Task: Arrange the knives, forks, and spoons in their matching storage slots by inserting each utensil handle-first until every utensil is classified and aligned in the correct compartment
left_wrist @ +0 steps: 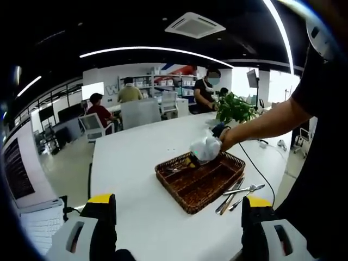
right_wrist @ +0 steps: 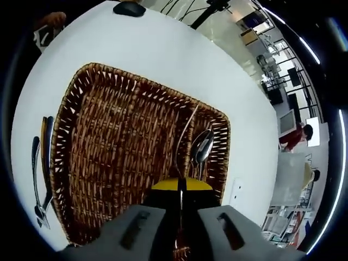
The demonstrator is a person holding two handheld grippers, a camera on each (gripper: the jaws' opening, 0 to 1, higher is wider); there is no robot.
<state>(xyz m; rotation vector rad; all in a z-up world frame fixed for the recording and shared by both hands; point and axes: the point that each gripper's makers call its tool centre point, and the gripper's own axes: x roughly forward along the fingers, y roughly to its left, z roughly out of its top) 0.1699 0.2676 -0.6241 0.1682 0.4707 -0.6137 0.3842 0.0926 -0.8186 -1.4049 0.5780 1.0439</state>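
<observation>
A brown wicker basket [left_wrist: 198,182] with compartments lies on the white table [left_wrist: 136,163]. My right gripper [left_wrist: 205,149], in a person's hand, hangs low over its far end. In the right gripper view its yellow tips [right_wrist: 181,185] are shut over the basket [right_wrist: 109,141]. A thin silvery line runs from between them to the far wall, and I cannot tell whether it is a held utensil. Spoons [right_wrist: 201,147] lie in the right compartment. More utensils [left_wrist: 239,193] [right_wrist: 42,163] rest on the table beside the basket. My left gripper [left_wrist: 176,217] stands open, well short of the basket.
A potted plant [left_wrist: 235,107] stands behind the basket near the table's far edge. Several people sit or stand at desks and chairs [left_wrist: 92,125] in the background. A dark object [right_wrist: 129,8] lies on the table beyond the basket. A black cable [left_wrist: 255,166] trails off the table's right side.
</observation>
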